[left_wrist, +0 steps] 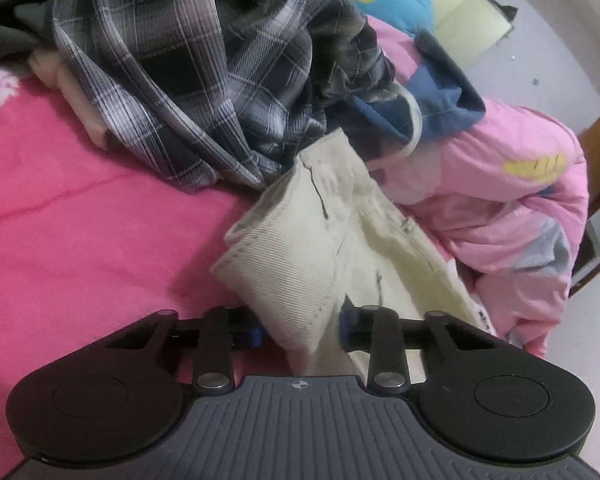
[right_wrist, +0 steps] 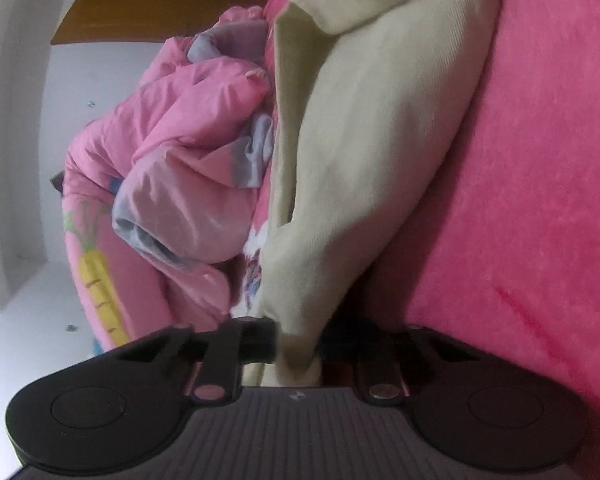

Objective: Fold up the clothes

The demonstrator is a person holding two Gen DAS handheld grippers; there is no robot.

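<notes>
We see the left gripper (left_wrist: pixel 302 330) w/ its fingers (left_wrist: pixel 254 330) clamped on a corner of the beige trousers (left_wrist: pixel 340 232); the blue pads press the cloth from both sides. The trousers lie on the pink bed (left_wrist: pixel 80 220), running from the near centre up toward the far right. Just beyond them sits a heap of clothes: a grey plaid shirt (left_wrist: pixel 188 80) at far left-centre, touching the trousers' far end, and a blue garment (left_wrist: pixel 432 96) to its right. A pink quilt (left_wrist: pixel 512 208) w/ a yellow print is bunched at the right, beside the trousers.

In the right wrist view the right gripper (right_wrist: pixel 298 346) has its fingers (right_wrist: pixel 260 342) pinched on another end of the same trousers (right_wrist: pixel 380 140), cloth bunched tight between them. The fabric stretches away from there toward the far side, w/ the quilt (right_wrist: pixel 180 140) to its left and the bed (right_wrist: pixel 520 200) to its right.
</notes>
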